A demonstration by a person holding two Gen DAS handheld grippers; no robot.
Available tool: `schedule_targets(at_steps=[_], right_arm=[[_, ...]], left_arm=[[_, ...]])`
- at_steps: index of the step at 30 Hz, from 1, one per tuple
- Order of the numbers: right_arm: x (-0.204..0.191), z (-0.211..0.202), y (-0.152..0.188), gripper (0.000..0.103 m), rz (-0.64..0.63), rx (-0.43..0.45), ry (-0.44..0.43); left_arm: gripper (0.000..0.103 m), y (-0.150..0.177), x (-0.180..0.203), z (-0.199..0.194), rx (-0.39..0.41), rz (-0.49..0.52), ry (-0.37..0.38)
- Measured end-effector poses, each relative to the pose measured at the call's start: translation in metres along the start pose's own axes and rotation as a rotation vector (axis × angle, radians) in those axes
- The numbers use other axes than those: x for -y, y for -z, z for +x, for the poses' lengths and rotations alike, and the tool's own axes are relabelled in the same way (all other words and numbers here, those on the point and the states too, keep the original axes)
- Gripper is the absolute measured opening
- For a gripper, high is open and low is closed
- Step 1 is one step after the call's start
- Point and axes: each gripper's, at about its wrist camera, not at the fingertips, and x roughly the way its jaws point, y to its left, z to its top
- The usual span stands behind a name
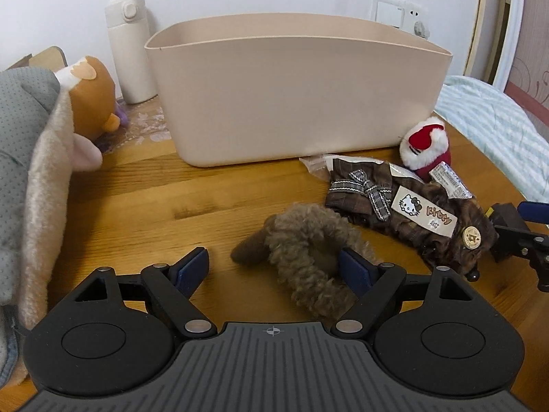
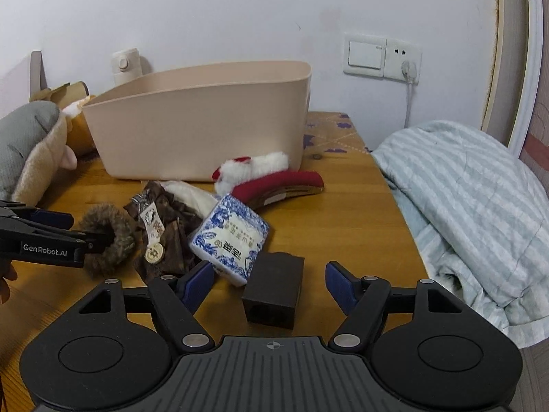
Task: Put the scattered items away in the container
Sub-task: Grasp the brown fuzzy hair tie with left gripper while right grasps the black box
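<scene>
A beige plastic container (image 1: 298,96) stands at the back of the wooden table, also in the right wrist view (image 2: 195,123). My left gripper (image 1: 274,267) is open, its jaws straddling a brown fuzzy scrunchie (image 1: 308,250), which also shows in the right wrist view (image 2: 106,237). My right gripper (image 2: 267,281) is open around a small black box (image 2: 274,288). Beside it lie a blue-and-white tissue pack (image 2: 230,240), a brown Kitty-labelled cloth packet (image 1: 405,213) and a red-and-white plush slipper (image 2: 274,178).
Plush toys (image 1: 37,178) are piled at the left. A cream flask (image 1: 128,48) stands behind the container. A striped blanket (image 2: 473,206) hangs at the table's right edge. A wall socket (image 2: 381,56) with a plugged cable is behind.
</scene>
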Motion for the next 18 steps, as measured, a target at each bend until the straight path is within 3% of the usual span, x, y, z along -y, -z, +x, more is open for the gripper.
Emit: schedule_targets(at_steps=[5,8,11,16,18], right_arm=[[0.004,0.007,0.002,0.072,0.016,-0.021,-0.005],[0.006,0.01,0.003,0.069,0.025,-0.03,-0.006],[0.009,0.013,0.004,0.061,0.036,-0.04,-0.013],[0.011,0.013,0.005,0.038,0.045,-0.04,-0.017],[0.012,0.013,0.005,0.032,0.046,-0.04,-0.017]], left_arm=[[0.084,-0.001,0.001,0.004,-0.001,-0.001,-0.001],[0.079,-0.001,0.003,0.005,0.008,0.003,0.007],[0.066,-0.001,0.005,0.003,0.015,0.022,0.025],[0.052,0.0,0.01,-0.001,0.018,0.041,0.038],[0.036,0.001,0.013,-0.002,0.019,0.048,0.045]])
